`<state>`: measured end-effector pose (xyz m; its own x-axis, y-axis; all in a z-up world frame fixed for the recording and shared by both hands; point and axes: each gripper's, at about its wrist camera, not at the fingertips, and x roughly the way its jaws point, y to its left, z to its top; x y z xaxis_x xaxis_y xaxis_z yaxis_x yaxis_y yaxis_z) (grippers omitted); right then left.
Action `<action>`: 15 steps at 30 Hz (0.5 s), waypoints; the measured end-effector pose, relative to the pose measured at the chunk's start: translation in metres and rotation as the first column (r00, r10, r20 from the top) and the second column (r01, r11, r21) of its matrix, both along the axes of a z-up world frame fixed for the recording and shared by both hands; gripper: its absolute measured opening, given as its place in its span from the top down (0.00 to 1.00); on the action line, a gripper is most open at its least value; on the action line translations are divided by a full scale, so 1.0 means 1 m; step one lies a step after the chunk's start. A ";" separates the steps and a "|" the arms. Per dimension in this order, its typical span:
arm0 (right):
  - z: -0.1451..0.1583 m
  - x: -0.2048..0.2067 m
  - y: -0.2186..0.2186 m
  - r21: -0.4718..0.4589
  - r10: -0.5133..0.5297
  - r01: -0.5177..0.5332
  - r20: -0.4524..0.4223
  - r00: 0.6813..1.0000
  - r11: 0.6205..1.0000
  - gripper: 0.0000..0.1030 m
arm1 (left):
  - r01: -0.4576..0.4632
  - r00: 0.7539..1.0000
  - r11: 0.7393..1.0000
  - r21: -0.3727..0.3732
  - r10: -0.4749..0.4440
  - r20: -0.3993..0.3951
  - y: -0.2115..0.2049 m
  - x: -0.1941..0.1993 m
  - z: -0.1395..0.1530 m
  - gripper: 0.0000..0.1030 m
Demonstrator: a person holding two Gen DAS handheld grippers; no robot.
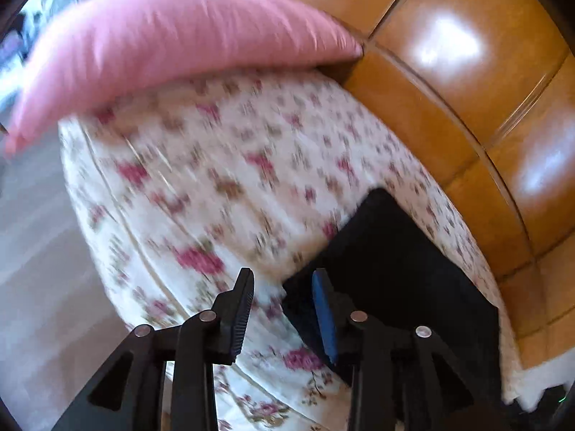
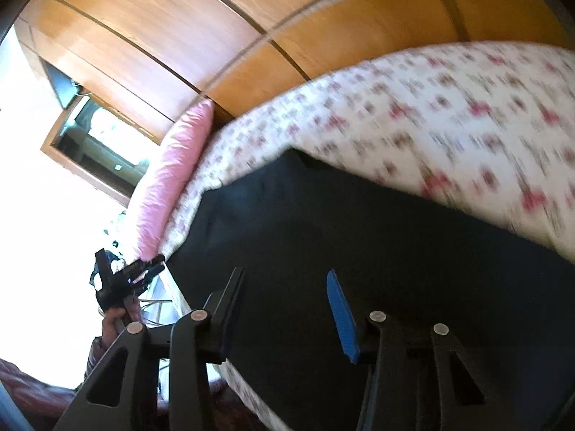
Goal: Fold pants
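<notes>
Jaws of both our left gripper [image 1: 282,305] and right gripper [image 2: 285,309] gape empty above the soft, limp black fabric pants [image 2: 323,251] lying flat on the floral-sheeted bed [image 1: 215,179], best pinched at an edge.

I am looking at my left gripper [image 1: 284,289], which is showing matte black plastic arms with triangular cut-outs, four round silver rivets at the joints, one black ribbed pad and one bright blue pad [image 1: 324,318]. My right gripper [image 2: 285,300] is showing the same build: black arms, silver rivets, a black finger and a blue pad [image 2: 342,318]. In the right wrist view I am also seeing my bare-skinned hand [image 2: 116,319] wearing a dark reddish sleeve [image 2: 92,357].
</notes>
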<state>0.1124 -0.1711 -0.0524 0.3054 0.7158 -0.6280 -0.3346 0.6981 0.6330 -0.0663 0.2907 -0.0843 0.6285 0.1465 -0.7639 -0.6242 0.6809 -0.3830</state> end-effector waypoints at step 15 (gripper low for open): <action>-0.035 0.123 0.084 -0.075 0.173 -0.180 -0.088 0.981 0.981 0.55 | 0.482 0.870 0.875 0.041 -0.484 0.092 -0.120 0.069 0.010 0.67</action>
<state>0.2353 -0.0874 -0.0877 0.1248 0.6991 -0.7041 -0.4072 0.6832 0.6062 0.0028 0.1706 -0.0745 0.6942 -0.1824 -0.6963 -0.1765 0.8947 -0.4103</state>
